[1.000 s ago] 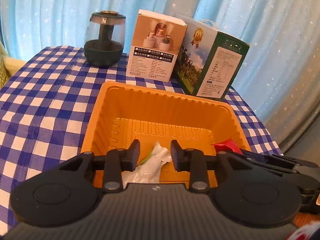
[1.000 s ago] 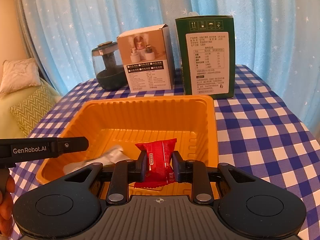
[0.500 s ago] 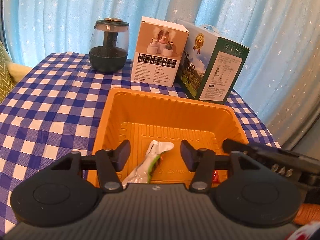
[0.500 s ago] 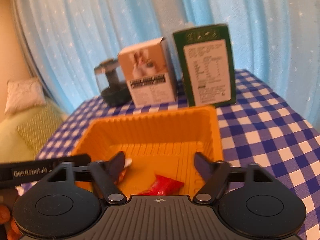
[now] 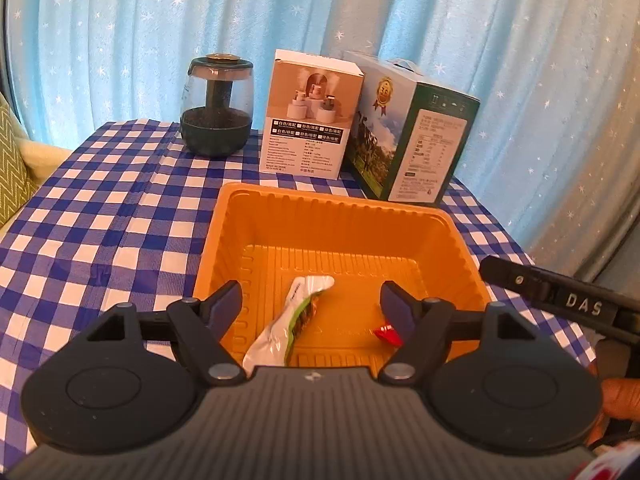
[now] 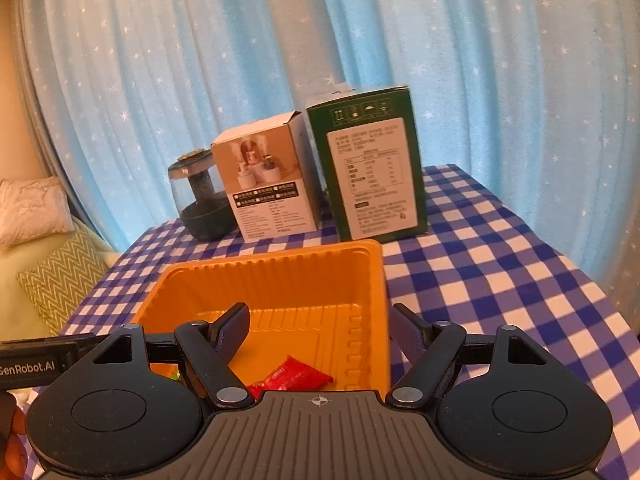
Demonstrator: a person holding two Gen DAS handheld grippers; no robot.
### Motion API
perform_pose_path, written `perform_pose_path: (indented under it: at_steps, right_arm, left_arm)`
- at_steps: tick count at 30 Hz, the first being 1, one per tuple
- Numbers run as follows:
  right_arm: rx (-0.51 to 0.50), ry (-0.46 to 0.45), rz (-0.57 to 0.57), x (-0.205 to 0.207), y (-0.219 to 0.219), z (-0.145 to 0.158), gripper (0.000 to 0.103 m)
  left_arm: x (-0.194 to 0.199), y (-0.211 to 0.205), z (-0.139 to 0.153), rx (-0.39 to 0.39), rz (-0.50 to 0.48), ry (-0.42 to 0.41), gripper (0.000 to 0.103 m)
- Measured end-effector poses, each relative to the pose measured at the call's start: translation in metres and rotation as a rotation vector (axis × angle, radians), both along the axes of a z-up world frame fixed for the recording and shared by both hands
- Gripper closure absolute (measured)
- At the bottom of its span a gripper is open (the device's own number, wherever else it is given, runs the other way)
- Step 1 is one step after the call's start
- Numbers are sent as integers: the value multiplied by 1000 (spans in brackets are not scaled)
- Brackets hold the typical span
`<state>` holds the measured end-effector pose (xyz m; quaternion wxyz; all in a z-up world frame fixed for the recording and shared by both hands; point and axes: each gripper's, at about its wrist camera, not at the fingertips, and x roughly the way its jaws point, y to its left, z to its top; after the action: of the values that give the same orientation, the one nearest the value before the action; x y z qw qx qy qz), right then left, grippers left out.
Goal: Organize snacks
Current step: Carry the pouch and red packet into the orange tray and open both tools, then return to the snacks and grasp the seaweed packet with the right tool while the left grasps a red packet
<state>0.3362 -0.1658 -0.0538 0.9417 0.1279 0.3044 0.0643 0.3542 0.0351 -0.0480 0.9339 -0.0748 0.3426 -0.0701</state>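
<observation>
An orange plastic tray [image 5: 336, 216] sits on the checked tablecloth; it also shows in the right wrist view [image 6: 272, 276]. A white and green snack packet [image 5: 292, 320] lies on the tray floor near its front. A red snack packet [image 6: 294, 374] lies beside it, and its corner shows in the left wrist view [image 5: 386, 332]. My left gripper [image 5: 312, 304] is open and empty above the tray's near edge. My right gripper [image 6: 320, 324] is open and empty, raised over the tray's near right corner.
A dark glass jar [image 5: 218, 108], a white product box [image 5: 310, 116] and a green box [image 5: 412, 132] stand behind the tray. The blue-and-white checked table [image 5: 100, 220] stretches left. A star-patterned blue curtain [image 5: 120, 32] hangs behind. A cushion [image 6: 60, 276] lies left.
Both grippers opened and released their packets into the tray, then drew back and upward. The red packet now lies flat on the tray floor.
</observation>
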Motion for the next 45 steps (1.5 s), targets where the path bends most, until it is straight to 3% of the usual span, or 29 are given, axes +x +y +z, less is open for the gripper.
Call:
perform_pose_path:
  at_steps: [13,24,30,35,41,45]
  right_arm:
    - [-10,-11,6,-72,-4,17,27]
    - [-33,48,25,-146,1,4,27]
    - [-97,75,189,-177,15,-16,27]
    - [-215,80,334,-195,27,-37,26]
    - [-337,73,476,-191,38,-56,27]
    - [-366,58,569,-178,48,-66,27]
  left_arm:
    - [-74,1,5,24,5,-7,24]
    - [-143,2,-7,54,16,11,22]
    - [-176,10,-21,61,18,37,22]
    - [-191,13,-30,56,4,62,22]
    - [-192,11,-42,73,-16,100,22]
    - [-188,13,-45,60,-11,107,22]
